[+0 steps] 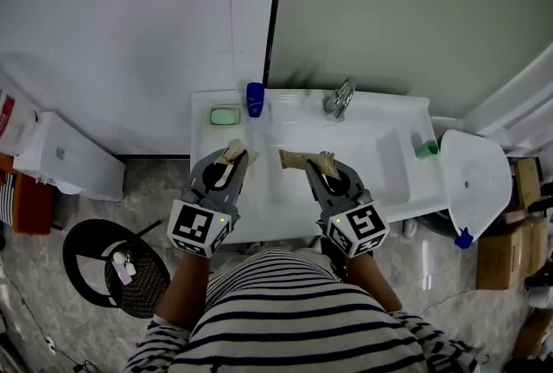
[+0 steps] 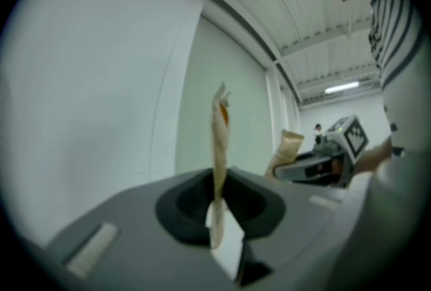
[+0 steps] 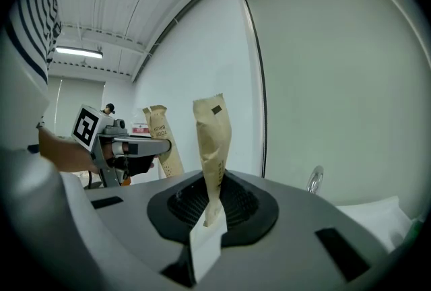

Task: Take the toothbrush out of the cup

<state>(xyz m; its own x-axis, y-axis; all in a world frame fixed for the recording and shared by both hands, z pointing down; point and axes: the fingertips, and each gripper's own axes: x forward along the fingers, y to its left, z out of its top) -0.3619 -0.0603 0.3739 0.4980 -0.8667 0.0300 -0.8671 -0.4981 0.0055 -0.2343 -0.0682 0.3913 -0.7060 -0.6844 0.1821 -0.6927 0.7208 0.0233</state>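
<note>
Both grippers are held over the white sink [image 1: 393,164], each shut on a brown paper toothbrush packet. My left gripper [image 1: 231,164] pinches a packet [image 1: 233,152] that shows edge-on and upright between its jaws [image 2: 219,141]. My right gripper [image 1: 323,169] pinches the lower end of a second packet [image 1: 301,160], which stands upright [image 3: 213,141]. In the right gripper view the left gripper [image 3: 128,148] and its printed packet [image 3: 159,138] show to the left. A blue cup [image 1: 255,99] stands on the sink's back edge, apart from both grippers.
A green soap in a dish [image 1: 225,116] lies left of the cup, and a chrome tap [image 1: 340,97] right of it. A small green thing [image 1: 426,148] sits on the sink's right end. A white toilet [image 1: 473,177] is at the right, a black bin [image 1: 121,263] on the floor at the left.
</note>
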